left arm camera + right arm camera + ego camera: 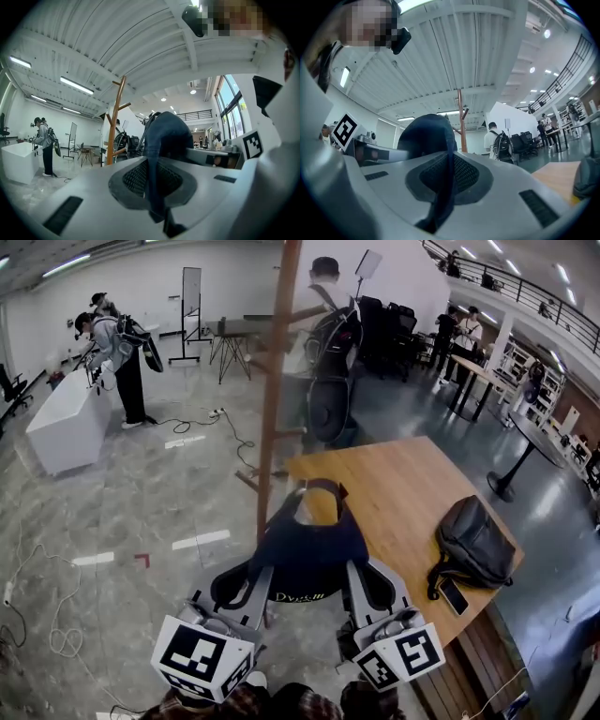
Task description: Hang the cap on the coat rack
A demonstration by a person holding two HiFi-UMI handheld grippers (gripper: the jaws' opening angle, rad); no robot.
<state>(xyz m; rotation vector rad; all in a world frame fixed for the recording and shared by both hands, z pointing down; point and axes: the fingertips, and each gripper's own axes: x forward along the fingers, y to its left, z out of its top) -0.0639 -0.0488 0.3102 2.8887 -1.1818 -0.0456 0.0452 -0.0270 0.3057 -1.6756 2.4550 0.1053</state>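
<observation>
A navy cap point(307, 549) hangs in the air between my two grippers, over the near left corner of the wooden table point(403, 488). My left gripper point(255, 582) is shut on the cap's left edge, my right gripper point(358, 576) on its right edge. In the left gripper view the cap's cloth point(165, 133) runs down between the jaws of the left gripper point(154, 185). The right gripper view shows the cap point(426, 133) pinched the same way in the right gripper point(444, 183). The wooden coat rack point(276, 381) stands just beyond the cap, its pegs bare; it also shows as the coat rack point(115, 122) and the coat rack point(461, 123).
A black bag point(473, 542) and a phone point(454, 596) lie on the table's right side. A person with a backpack point(328, 352) stands behind the rack. Other people stand at a white counter point(67, 423) at far left. Cables trail over the floor point(141, 493).
</observation>
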